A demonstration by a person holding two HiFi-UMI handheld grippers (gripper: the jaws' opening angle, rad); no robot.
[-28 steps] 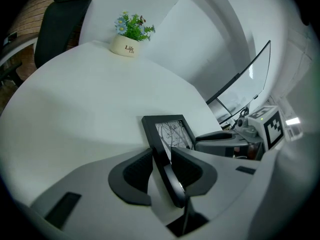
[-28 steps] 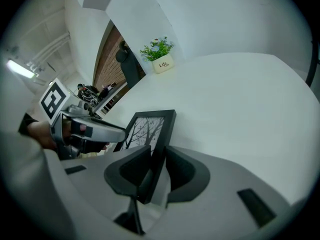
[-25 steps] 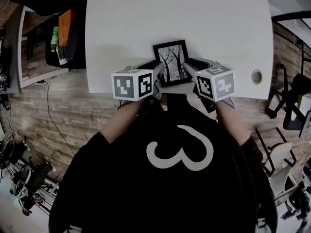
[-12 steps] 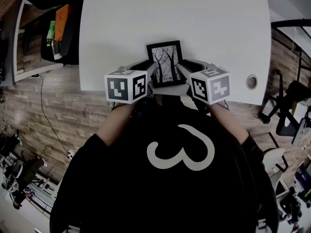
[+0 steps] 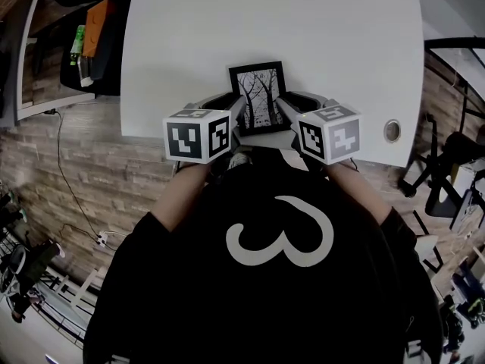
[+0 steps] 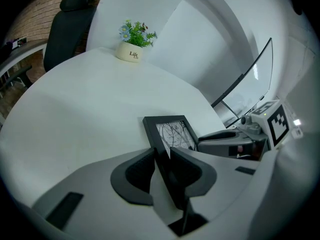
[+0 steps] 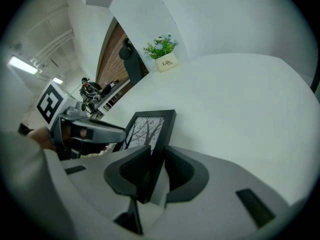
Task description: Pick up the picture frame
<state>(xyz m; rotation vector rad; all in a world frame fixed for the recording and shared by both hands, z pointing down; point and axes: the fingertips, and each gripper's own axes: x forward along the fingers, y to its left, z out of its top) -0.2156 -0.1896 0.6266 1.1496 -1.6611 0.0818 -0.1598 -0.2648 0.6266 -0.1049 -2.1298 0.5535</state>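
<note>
A black picture frame with a bare-tree print stands tilted near the front edge of the white table. My left gripper straddles its left edge. In the left gripper view the jaws have just been closing, with the frame between them and a pale sliver still beside one pad. My right gripper holds the frame's right edge. In the right gripper view its pads sit tight against the frame. Each gripper sees the other across the frame.
A small white pot of flowers stands at the table's far side, also in the right gripper view. A round cable hole sits at the front right of the table. A black chair stands beyond the far edge.
The head view has shifted slightly. The frame and both grippers keep their places at the table's front edge.
</note>
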